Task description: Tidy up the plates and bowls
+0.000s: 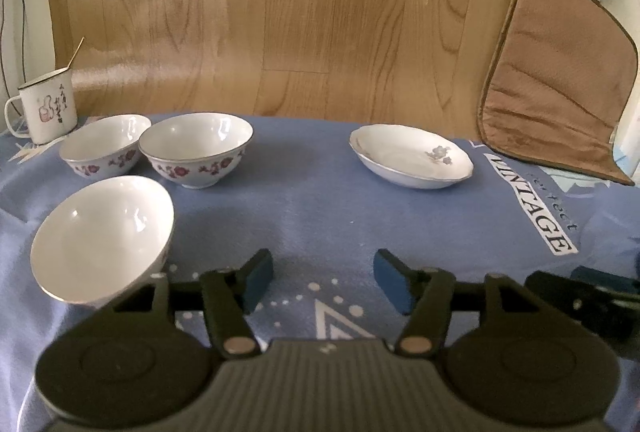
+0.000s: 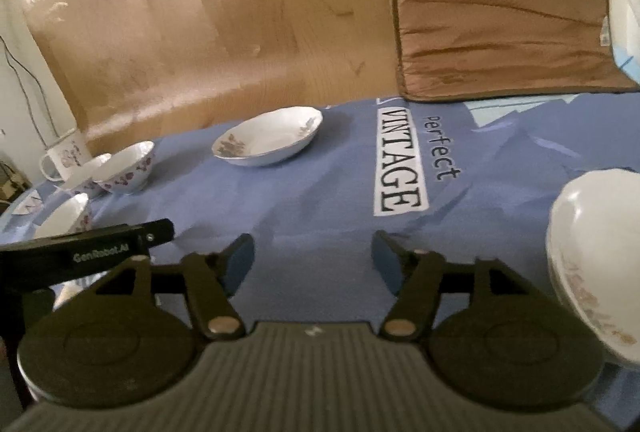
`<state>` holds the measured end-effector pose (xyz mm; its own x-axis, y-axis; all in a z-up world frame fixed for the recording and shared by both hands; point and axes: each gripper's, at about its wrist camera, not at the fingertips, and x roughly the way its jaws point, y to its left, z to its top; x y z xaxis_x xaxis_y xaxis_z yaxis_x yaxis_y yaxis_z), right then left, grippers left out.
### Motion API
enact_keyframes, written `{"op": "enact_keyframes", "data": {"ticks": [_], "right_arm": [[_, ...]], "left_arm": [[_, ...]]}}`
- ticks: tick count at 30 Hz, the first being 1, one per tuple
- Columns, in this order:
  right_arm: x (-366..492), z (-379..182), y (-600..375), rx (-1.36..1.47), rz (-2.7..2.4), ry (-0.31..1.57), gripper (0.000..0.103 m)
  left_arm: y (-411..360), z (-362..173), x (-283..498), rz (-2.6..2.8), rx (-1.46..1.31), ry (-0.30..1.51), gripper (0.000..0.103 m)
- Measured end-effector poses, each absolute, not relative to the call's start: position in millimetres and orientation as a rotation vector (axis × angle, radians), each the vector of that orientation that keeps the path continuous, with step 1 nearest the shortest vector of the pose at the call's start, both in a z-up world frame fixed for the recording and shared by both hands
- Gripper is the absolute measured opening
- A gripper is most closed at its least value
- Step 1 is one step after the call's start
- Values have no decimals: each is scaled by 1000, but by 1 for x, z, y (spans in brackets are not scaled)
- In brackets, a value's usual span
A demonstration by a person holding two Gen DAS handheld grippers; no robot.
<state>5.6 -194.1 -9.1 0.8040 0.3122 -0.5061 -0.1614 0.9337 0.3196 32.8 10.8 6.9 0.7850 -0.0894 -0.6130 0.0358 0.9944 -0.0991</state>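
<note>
The left gripper (image 1: 323, 280) hovers low over the blue cloth (image 1: 320, 200), its jaws spread wide apart with nothing between them. The right gripper (image 2: 313, 264) sits just as low over the same cloth, jaws likewise apart and holding nothing.

In the left wrist view three bowls cluster at the left. The nearest bowl (image 1: 102, 238) is plain white inside and tipped toward the camera, just left of the left finger. Behind it two bowls with red flower bands stand upright side by side, the left one (image 1: 104, 148) just beside or touching the right one (image 1: 196, 148). All three are empty. A shallow plate (image 1: 412, 160) with a small blue-grey flower sits alone to the right, well apart from the bowls, also empty.

An enamel mug (image 1: 48, 110) stands at the far left edge of the cloth behind the bowls, with a thin stick (image 1: 76, 52) leaning out of it; its contents are hidden.

In the right wrist view a stack of plates (image 2: 596, 268) with a brownish pattern lies at the right edge, near the right finger. A brown cushion (image 1: 560, 80) leans against the wall at the cloth's far right corner, beside the printed word VINTAGE (image 1: 532, 208)
</note>
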Motion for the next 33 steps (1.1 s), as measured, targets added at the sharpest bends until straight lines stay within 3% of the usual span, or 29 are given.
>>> {"op": "enact_keyframes", "data": {"ticks": [3,5,10,20,26,28,30,33], "right_arm": [[9,-9,-192,277,292,590,91],[9,-8,-187,250,291,597,93],[9,-8,-174,159,253,613,94],[15,-12,-152,-8,204,659,103],[24,-10,-154,22,165,659,103],[32,-5,-159,76,159,661,97],[43,2,-164,142,155,648,74],[67,12,-176,281,175,660,70]], "left_arm": [[13,7,33,-69,-98,667,63],[14,7,33,-70,-103,667,66],[17,8,32,-64,-112,655,80],[19,8,31,-54,-122,641,84],[27,9,27,-27,-168,602,91],[33,10,26,-10,-206,587,94],[34,11,27,-11,-205,595,94],[33,12,28,-15,-198,595,93]]}}
